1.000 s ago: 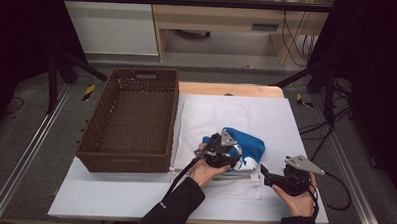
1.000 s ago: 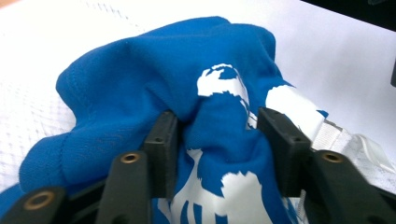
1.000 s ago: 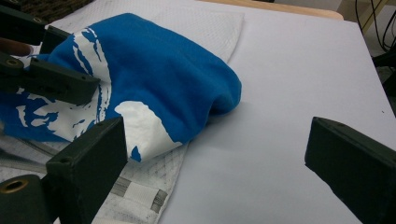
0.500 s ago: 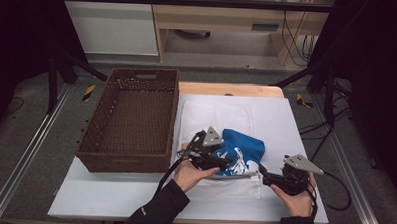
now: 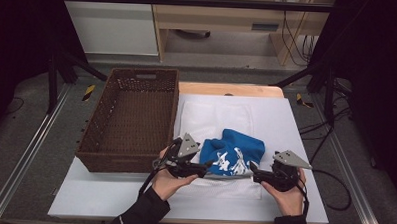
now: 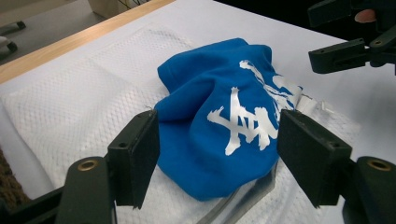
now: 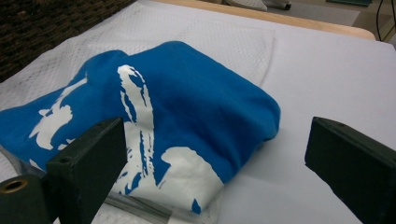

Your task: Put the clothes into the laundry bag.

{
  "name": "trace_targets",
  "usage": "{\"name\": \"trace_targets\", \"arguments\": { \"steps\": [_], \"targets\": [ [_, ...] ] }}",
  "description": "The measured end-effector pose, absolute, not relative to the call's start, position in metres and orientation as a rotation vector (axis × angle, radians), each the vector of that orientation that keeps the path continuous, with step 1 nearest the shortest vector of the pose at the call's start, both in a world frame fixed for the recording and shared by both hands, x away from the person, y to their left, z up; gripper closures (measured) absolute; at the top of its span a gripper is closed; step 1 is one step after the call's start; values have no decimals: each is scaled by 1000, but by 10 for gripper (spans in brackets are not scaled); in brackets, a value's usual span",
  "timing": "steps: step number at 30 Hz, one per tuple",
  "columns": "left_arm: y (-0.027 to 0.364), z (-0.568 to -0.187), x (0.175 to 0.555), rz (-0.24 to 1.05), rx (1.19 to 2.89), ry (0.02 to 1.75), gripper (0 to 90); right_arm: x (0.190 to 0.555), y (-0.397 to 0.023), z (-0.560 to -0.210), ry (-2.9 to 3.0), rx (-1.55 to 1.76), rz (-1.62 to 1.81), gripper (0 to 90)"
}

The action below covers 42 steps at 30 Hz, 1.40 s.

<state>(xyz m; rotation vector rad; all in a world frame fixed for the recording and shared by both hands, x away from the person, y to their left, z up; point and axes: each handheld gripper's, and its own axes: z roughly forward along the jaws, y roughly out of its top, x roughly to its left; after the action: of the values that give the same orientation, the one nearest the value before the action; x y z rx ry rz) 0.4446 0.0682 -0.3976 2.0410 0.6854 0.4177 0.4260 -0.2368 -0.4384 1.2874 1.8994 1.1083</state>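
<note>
Blue cloth with white printed marks lies bunched in a soft heap on a white mesh cloth, which is spread flat over the white bench. The heap sits at the near edge of the mesh cloth, right of the brown wicker basket that stands on the left part of the bench.

The left tongs lie just at the near left side of the blue cloth. Their jaws have just been opening and now stand spread. In the left gripper view the blue cloth sits beyond and between the two black jaws, and the pads do not press on it.

The right tongs rest at the near right side of the blue cloth, jaws pointing left toward it. In the right gripper view their jaws are spread wide, with the folded corner of the blue cloth in front of the left one; nothing is pinched. A strip of grey edging shows under the near side of the heap.
</note>
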Motion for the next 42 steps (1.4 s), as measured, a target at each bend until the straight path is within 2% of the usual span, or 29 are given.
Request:
{"name": "trace_targets", "arguments": {
  "steps": [11,19,32,42],
  "targets": [
    [87,-410,423,486,2036,676,281,437,-212,-432,1929,1243,1133,61],
    [103,-427,412,465,2049,684,279,443,-194,-432,1958,1218,1129,59],
    [128,-454,407,420,2048,744,344,460,-170,-439,1976,1260,1090,49],
    [138,-461,403,430,2037,744,384,476,-152,-465,2076,1286,991,31]
  ]
}}
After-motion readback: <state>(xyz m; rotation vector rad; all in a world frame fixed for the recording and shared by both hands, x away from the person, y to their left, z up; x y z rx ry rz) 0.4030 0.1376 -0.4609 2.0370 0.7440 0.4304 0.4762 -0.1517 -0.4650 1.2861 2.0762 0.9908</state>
